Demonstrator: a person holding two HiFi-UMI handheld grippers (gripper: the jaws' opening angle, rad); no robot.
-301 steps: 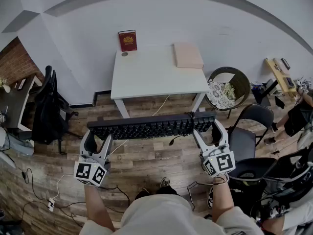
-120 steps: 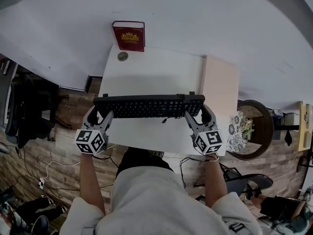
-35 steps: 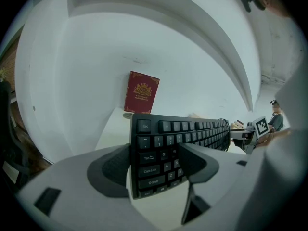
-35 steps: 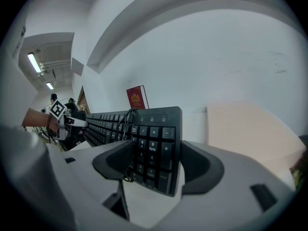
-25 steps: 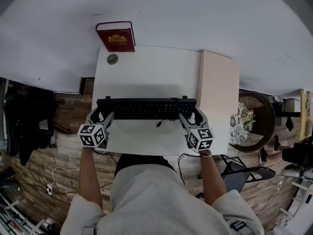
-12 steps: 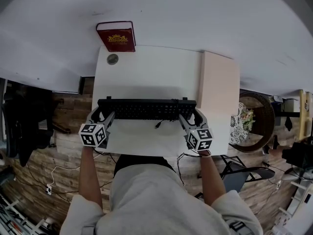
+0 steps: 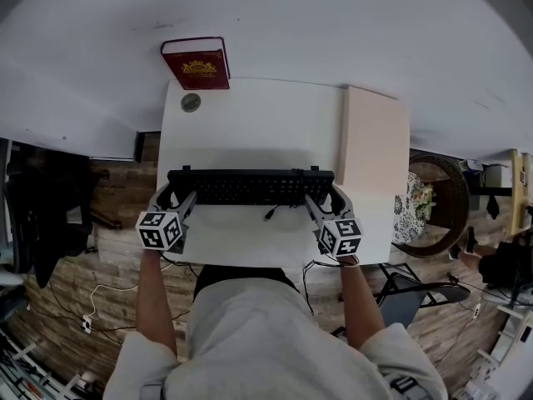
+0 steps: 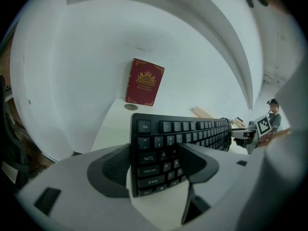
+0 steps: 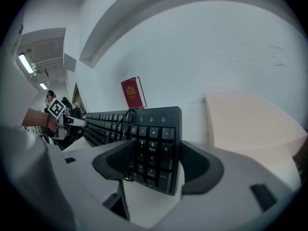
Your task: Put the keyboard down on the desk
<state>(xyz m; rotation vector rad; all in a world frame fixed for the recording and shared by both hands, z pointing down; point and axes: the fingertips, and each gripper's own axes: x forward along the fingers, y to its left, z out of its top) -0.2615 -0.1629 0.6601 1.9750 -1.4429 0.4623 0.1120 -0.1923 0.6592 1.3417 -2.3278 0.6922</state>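
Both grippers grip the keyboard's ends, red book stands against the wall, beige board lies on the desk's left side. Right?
Not quite: the beige board lies on the desk's right side, beyond the right gripper, as the head view shows. The rest holds: the left gripper and right gripper are shut on the keyboard's ends, and the red book stands against the wall.

Whether the keyboard (image 7: pixel 250 187) rests on the bench (image 7: pixel 250 123) is unclear; the round thing (image 7: pixel 191 102) (upper left) is perhaps a coin, too small to tell.
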